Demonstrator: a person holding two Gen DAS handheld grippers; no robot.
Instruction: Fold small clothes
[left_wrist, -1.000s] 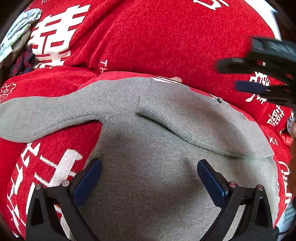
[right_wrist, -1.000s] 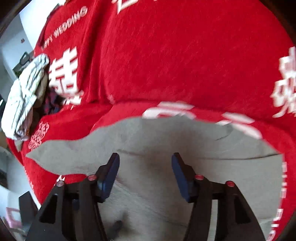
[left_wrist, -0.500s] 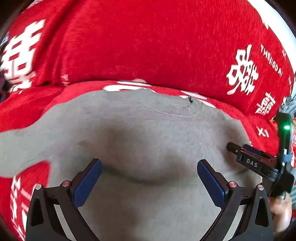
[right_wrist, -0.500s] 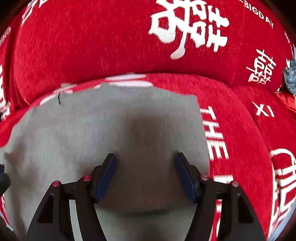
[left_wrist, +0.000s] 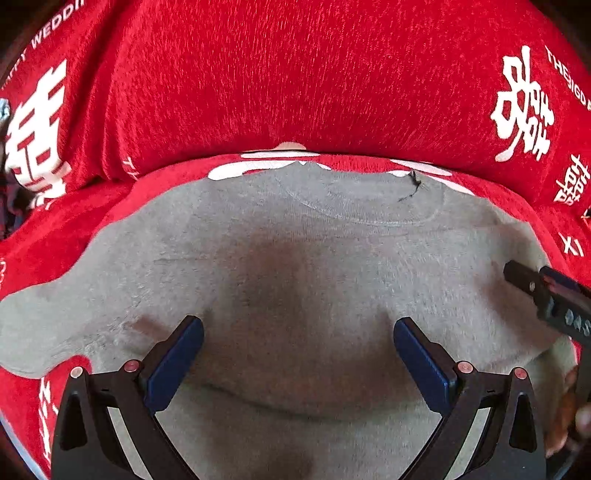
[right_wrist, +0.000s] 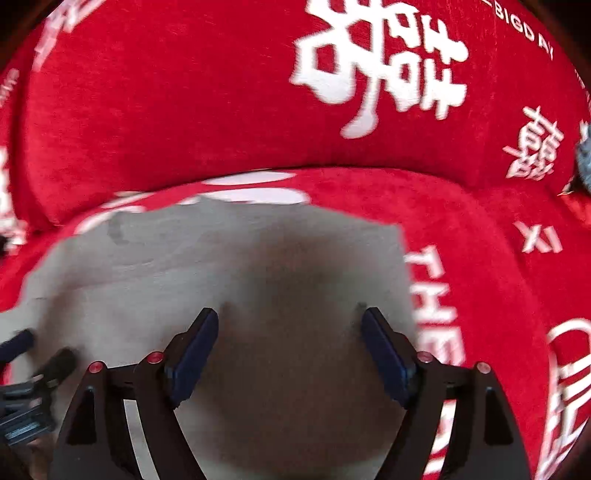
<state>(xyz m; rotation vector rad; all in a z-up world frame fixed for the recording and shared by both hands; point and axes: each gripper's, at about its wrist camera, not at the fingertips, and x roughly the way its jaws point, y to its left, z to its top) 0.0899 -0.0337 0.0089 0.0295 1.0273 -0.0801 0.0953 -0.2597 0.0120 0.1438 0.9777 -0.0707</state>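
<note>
A small grey knit top (left_wrist: 295, 258) lies flat on a red sofa seat, neckline at the far edge, one sleeve stretching out left. My left gripper (left_wrist: 298, 332) is open and empty, just above the middle of the top. My right gripper (right_wrist: 290, 325) is open and empty over the top's right part (right_wrist: 221, 258), near its straight right edge. The right gripper also shows at the right rim of the left wrist view (left_wrist: 546, 295). The left gripper shows at the lower left of the right wrist view (right_wrist: 29, 369).
The red sofa cover (left_wrist: 295, 74) with white characters and lettering runs under the top and up the backrest (right_wrist: 184, 92). Bluish cloth (right_wrist: 585, 158) shows at the far right rim.
The folded-over flap seen a second ago is gone and the top lies flat. The right gripper has swung to the top's right side and opened wider. The left gripper stays open.
</note>
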